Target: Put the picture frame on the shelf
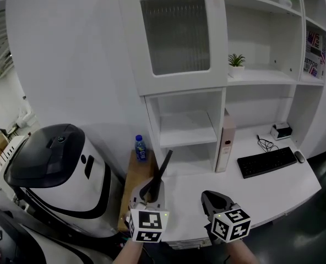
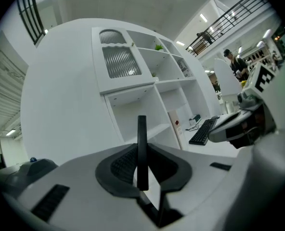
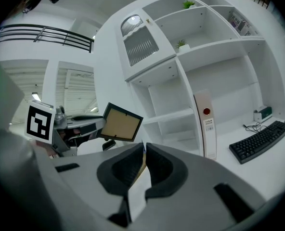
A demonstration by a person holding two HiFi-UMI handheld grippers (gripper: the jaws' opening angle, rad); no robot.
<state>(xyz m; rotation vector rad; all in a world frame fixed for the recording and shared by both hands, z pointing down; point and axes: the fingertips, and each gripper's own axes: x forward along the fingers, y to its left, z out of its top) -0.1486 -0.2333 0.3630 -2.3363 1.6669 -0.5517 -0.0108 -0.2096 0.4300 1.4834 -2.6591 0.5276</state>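
A black picture frame (image 1: 162, 171) stands edge-on in my left gripper (image 1: 150, 193), which is shut on its lower edge. In the left gripper view the frame (image 2: 141, 129) rises as a thin black bar between the pads. The right gripper view shows its brown backing (image 3: 120, 123) tilted, held by the left gripper (image 3: 82, 127). The white shelf unit (image 1: 188, 126) with open compartments stands ahead above the desk. My right gripper (image 1: 209, 198) hovers beside the left one, shut with nothing in it (image 3: 144, 154).
A white desk (image 1: 273, 188) carries a black keyboard (image 1: 267, 162), a mouse (image 1: 299, 157) and an upright binder (image 1: 227, 142). A glass-fronted cabinet door (image 1: 175, 33) hangs above the compartments. A water bottle (image 1: 140, 148) stands on a wooden stand; a big white and black machine (image 1: 58, 169) is left.
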